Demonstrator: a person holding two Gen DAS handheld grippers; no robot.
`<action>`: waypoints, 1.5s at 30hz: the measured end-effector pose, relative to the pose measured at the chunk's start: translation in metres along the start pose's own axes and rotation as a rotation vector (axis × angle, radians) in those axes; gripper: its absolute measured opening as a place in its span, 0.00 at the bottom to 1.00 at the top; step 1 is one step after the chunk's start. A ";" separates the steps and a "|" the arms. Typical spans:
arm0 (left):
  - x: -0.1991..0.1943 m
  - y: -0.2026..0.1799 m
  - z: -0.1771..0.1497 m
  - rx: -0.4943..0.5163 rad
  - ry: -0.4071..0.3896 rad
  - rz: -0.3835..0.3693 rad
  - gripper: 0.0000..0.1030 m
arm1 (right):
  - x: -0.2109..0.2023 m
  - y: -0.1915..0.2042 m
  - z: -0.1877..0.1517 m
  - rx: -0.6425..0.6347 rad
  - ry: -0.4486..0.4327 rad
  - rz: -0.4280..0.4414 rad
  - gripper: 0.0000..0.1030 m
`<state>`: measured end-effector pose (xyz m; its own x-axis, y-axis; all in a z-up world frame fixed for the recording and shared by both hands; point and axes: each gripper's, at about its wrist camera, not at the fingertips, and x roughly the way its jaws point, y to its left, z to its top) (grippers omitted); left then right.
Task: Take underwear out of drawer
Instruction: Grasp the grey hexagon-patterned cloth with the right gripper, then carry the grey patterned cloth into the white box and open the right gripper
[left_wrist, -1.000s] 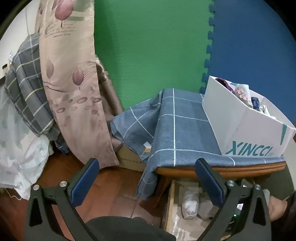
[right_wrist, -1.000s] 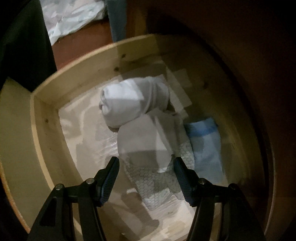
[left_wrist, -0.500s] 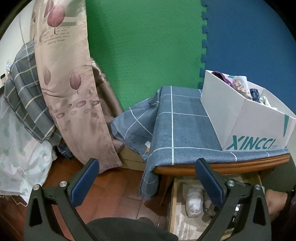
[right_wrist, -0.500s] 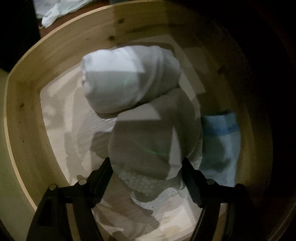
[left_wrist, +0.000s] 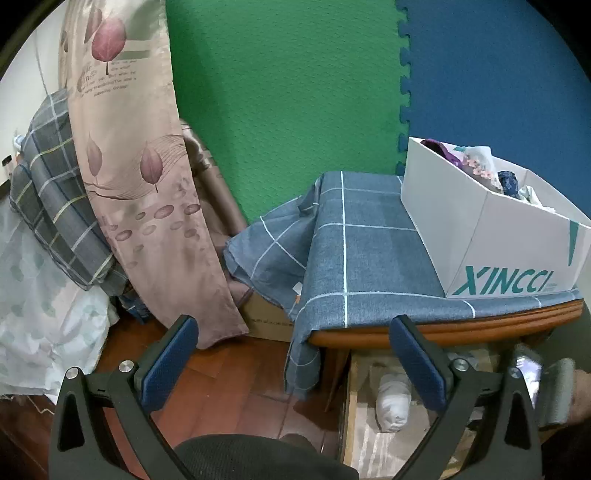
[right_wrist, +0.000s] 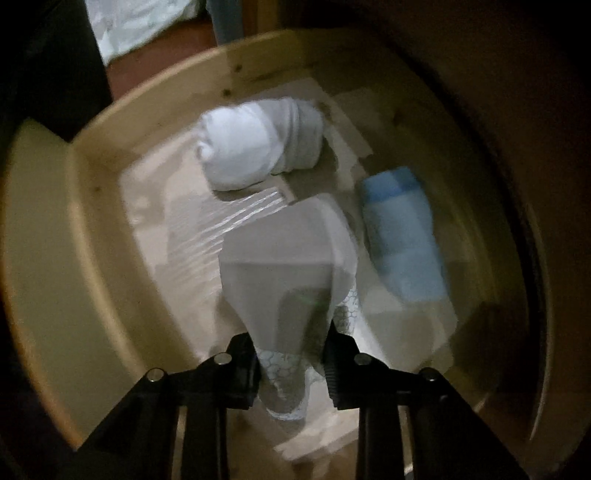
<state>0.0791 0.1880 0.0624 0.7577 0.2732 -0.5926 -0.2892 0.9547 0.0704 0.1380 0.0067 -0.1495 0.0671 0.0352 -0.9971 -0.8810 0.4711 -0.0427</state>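
The wooden drawer (right_wrist: 92, 221) stands pulled out under the table, seen from straight above in the right wrist view. A pale grey folded piece of underwear (right_wrist: 284, 266) with a honeycomb-print edge is pinched between the pads of my right gripper (right_wrist: 291, 362), which is shut on it. Behind it lies a rolled white bundle (right_wrist: 255, 144), and to its right a folded light blue piece (right_wrist: 402, 236). My left gripper (left_wrist: 293, 363) hangs open in the air over the floor, nothing between its fingers. The drawer (left_wrist: 347, 406) and white bundle (left_wrist: 393, 400) show at its lower right.
A table under a blue checked cloth (left_wrist: 369, 251) carries a white XINCCI box (left_wrist: 498, 236) with several garments in it. Green and blue foam mats back the wall. A leaf-print curtain (left_wrist: 147, 184) and bedding stand left, above the wooden floor (left_wrist: 229, 387).
The right gripper dropped over the grey underwear, its jaws closed onto it, and it has drawn back up a little with the cloth. The left gripper has stayed put.
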 end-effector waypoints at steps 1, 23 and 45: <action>0.000 0.000 0.000 0.001 0.000 0.002 0.99 | -0.009 -0.002 -0.006 0.025 -0.019 0.012 0.26; -0.004 -0.008 -0.001 0.049 -0.005 0.028 0.99 | -0.281 -0.064 -0.123 0.503 -0.698 0.047 0.26; -0.003 -0.010 -0.001 0.046 -0.006 0.021 0.99 | -0.269 -0.192 -0.042 0.601 -0.739 -0.108 0.26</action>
<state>0.0794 0.1776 0.0627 0.7556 0.2938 -0.5855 -0.2779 0.9531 0.1198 0.2696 -0.1301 0.1245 0.5936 0.4155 -0.6892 -0.4794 0.8705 0.1119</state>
